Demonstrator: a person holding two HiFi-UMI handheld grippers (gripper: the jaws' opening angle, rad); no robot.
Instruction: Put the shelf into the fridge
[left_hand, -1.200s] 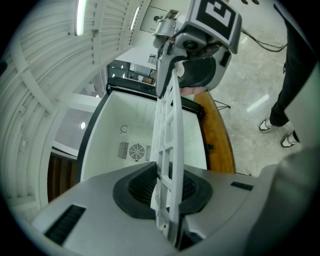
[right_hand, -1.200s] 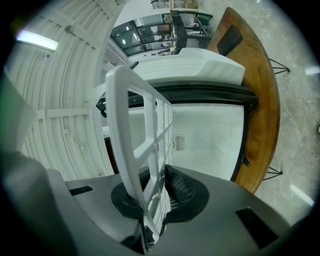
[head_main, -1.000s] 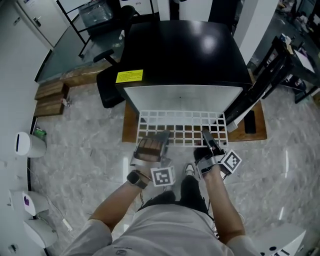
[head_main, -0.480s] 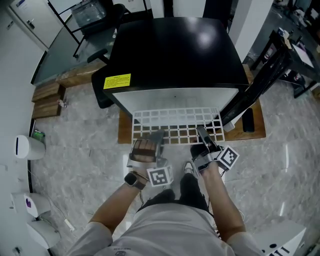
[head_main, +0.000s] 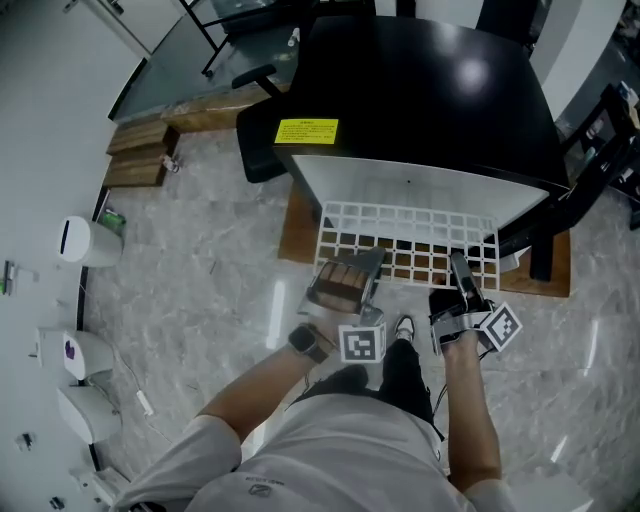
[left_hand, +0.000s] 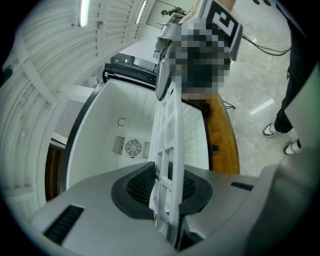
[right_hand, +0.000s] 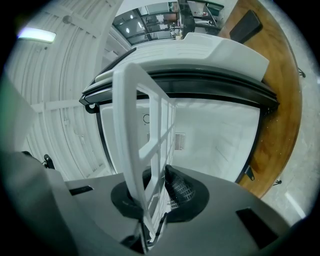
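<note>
At the open front of the fridge (head_main: 420, 90), the white grid shelf (head_main: 405, 240) lies flat. Its long axis runs across the opening, with its far edge at the mouth. The left gripper (head_main: 365, 262) is clamped on the left part of the near edge and the right gripper (head_main: 460, 266) on the right part, so neither hand is nearer. The cavity lies straight ahead of both. Bare white walls and a rear vent (left_hand: 132, 147) show, and nothing stored is visible.

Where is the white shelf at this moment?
In the head view, the white shelf is at centre, at the opening of the black fridge, held at its near edge by the left gripper and the right gripper.
</note>
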